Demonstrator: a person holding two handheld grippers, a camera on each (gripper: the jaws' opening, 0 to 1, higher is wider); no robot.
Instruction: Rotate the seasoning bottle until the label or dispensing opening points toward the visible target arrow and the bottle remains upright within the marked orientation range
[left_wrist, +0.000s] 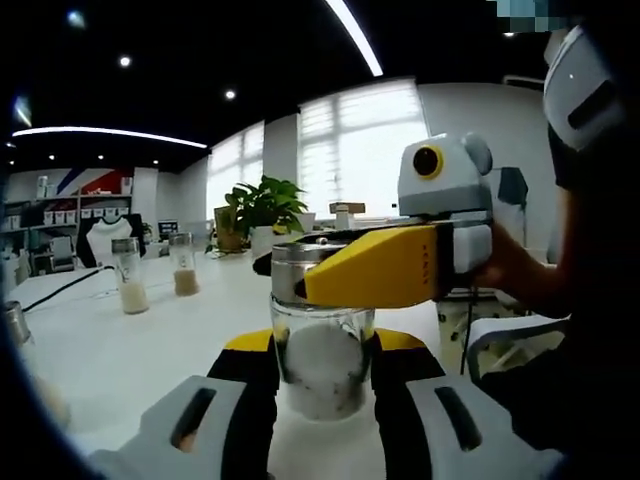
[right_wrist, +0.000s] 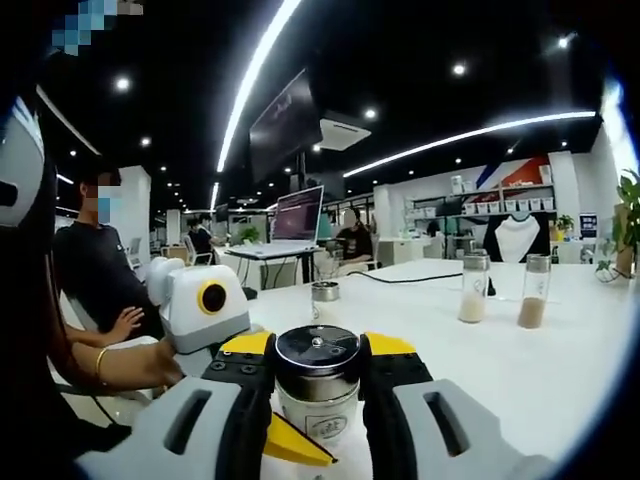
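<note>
**Glass bottle held top and bottom, ready to turn**

Glass and shiny metal make up the seasoning bottle (left_wrist: 322, 360), which stands upright on the white table (left_wrist: 120, 350), near its edge.

To turn it well, I think one pair of tongs should hold steady while the other twists slowly. The bottle should stay straight up and not tip. I cannot see an arrow or marks on the table, so where to stop is hard to tell.

Left gripper (left_wrist: 323, 372) is closed on the glass body, one jaw touching each side. Right gripper (right_wrist: 318, 385) is closed on the metal lid (right_wrist: 317, 358), up at the top. Two more bottles (right_wrist: 500, 290) stand well apart, farther down the table.
</note>
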